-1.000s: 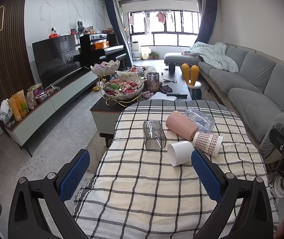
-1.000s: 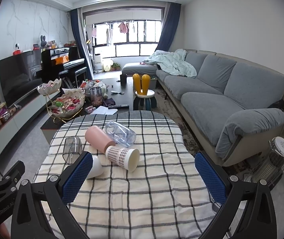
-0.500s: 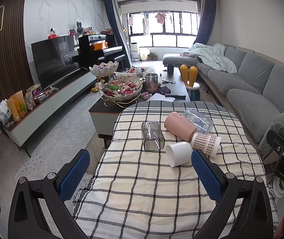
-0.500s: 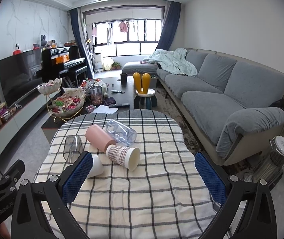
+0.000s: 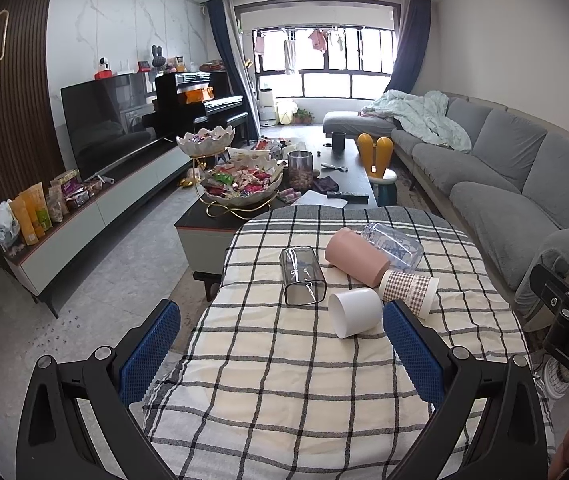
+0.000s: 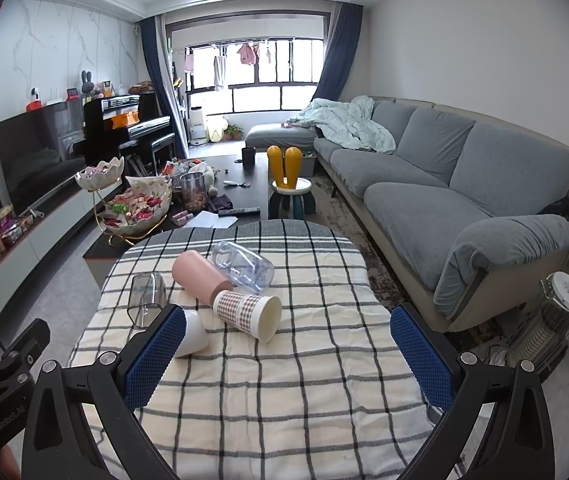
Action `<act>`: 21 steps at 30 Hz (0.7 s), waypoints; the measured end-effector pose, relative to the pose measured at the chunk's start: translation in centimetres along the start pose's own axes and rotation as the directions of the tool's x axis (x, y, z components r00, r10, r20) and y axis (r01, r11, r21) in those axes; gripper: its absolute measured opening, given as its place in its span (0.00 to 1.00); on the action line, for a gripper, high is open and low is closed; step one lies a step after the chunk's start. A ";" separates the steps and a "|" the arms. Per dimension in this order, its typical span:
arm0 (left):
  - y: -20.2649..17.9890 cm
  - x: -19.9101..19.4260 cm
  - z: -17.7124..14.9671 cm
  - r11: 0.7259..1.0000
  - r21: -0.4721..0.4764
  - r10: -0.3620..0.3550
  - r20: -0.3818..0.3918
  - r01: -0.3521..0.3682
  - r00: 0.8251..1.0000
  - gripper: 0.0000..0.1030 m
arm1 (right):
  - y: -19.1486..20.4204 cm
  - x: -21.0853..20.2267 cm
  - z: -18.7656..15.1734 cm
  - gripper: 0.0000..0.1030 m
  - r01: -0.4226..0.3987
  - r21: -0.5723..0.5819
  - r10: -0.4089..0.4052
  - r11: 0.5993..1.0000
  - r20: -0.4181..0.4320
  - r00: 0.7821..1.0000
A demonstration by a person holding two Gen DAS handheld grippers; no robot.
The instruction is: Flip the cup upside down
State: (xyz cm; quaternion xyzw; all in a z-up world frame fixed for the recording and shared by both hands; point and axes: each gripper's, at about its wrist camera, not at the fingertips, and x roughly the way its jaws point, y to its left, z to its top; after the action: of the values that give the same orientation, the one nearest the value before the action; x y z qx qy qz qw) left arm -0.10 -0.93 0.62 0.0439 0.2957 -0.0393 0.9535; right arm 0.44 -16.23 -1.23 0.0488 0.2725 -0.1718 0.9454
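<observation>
Several cups lie on their sides on the checked tablecloth (image 5: 284,380): a clear square glass (image 5: 302,276), a pink cup (image 5: 356,257), a clear plastic cup (image 5: 394,245), a checked paper cup (image 5: 410,290) and a white cup (image 5: 354,312). My left gripper (image 5: 282,356) is open and empty, just short of the white cup. My right gripper (image 6: 288,354) is open and empty, near the checked paper cup (image 6: 248,314); its left finger hides part of the white cup (image 6: 194,332). The pink cup (image 6: 200,278) and glass (image 6: 146,300) lie behind.
A dark coffee table (image 5: 324,188) with a candy bowl (image 5: 240,188) stands beyond the table. A grey sofa (image 6: 444,184) runs along the right. A heater (image 6: 552,320) stands at the right, a TV unit (image 5: 96,200) at the left.
Both grippers have moved slightly nearer the cups; the cups have not moved.
</observation>
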 end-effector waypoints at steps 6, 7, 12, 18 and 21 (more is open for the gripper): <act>0.0 0.0 -0.1 1.000 -0.001 0.001 0.001 -0.001 1.000 1.00 | 0.1 0.0 0.0 1.00 0.000 0.000 0.000 1.000 0.000 1.000; 0.0 0.0 0.0 1.000 -0.001 0.001 0.001 -0.001 1.000 1.00 | 0.0 0.0 0.0 1.00 0.000 0.000 0.000 1.000 0.000 1.000; 0.1 -0.1 -0.1 1.000 -0.003 -0.001 0.008 0.001 1.000 1.00 | 0.0 0.0 0.0 1.00 -0.001 0.000 0.001 1.000 -0.002 1.000; 0.2 0.0 -0.1 1.000 -0.006 -0.002 0.008 0.002 1.000 1.00 | 0.0 0.0 0.0 1.00 -0.001 0.003 0.001 1.000 -0.003 1.000; 0.2 0.0 -0.1 1.000 -0.006 -0.002 0.009 0.002 1.000 1.00 | 0.0 0.0 0.0 1.00 -0.001 0.002 0.001 1.000 -0.003 1.000</act>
State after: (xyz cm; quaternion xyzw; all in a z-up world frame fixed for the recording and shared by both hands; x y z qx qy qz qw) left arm -0.17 -0.69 0.55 0.0405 0.2916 -0.0397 0.9549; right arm 0.43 -16.25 -1.22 0.0503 0.2737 -0.1714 0.9451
